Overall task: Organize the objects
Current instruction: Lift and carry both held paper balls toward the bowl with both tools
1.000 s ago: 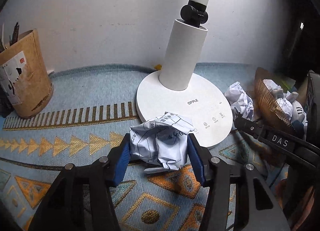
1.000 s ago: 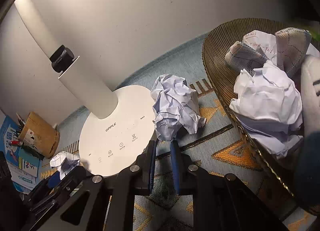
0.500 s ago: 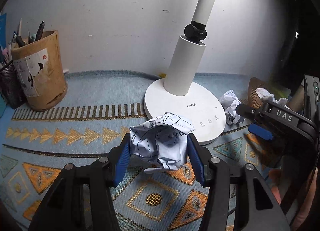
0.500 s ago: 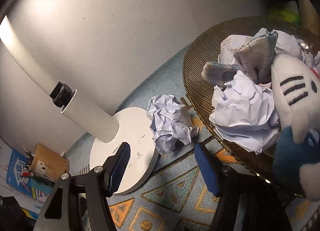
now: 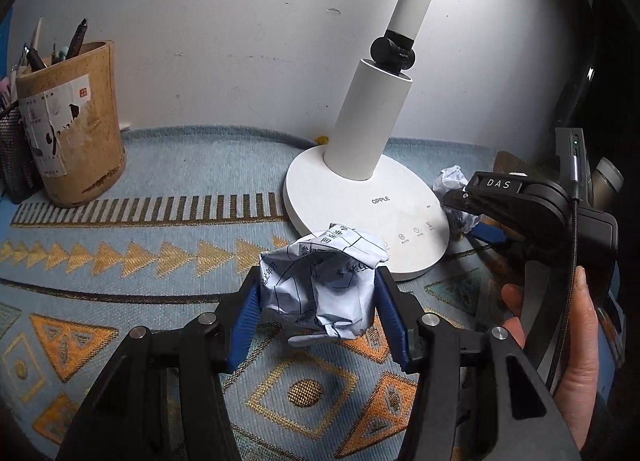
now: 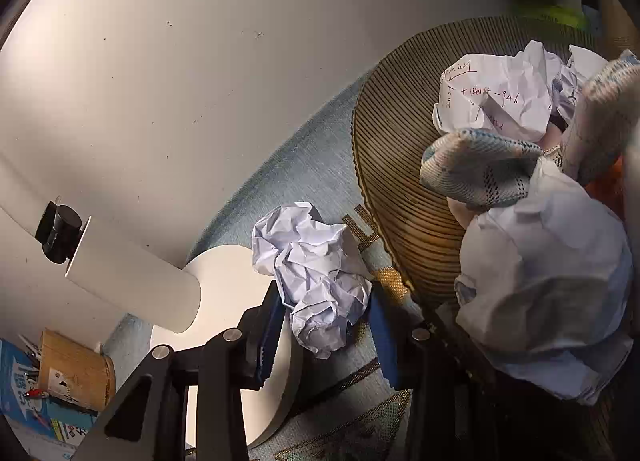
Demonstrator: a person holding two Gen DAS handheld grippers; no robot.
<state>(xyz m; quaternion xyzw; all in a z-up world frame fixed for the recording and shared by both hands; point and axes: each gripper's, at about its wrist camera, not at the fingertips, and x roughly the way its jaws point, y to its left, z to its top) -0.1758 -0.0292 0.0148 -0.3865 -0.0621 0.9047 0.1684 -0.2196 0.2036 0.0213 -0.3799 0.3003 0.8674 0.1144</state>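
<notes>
A: What has the left gripper (image 5: 316, 301) got?

B: A crumpled printed sheet (image 5: 320, 281), clamped between both blue pads (image 5: 244, 317) and held above the patterned mat (image 5: 120, 261). Just beyond its fingertips sits the white OPPLE lamp base (image 5: 360, 201); far off to the fingers' left stands a bamboo pen holder (image 5: 76, 125).

A: And the right gripper (image 6: 324, 325)?

B: Its fingers stand apart, one on each side of a plain crumpled paper ball (image 6: 316, 273) lying on the mat. Whether the pads touch the ball, I cannot tell. The left finger (image 6: 268, 337) overlaps the lamp base edge.

A: Anything to the right of those fingers?

B: A ribbed woven basket (image 6: 400, 197), just beside the ball, holding more crumpled paper (image 6: 548, 273) and a knitted cloth (image 6: 480, 169).
</notes>
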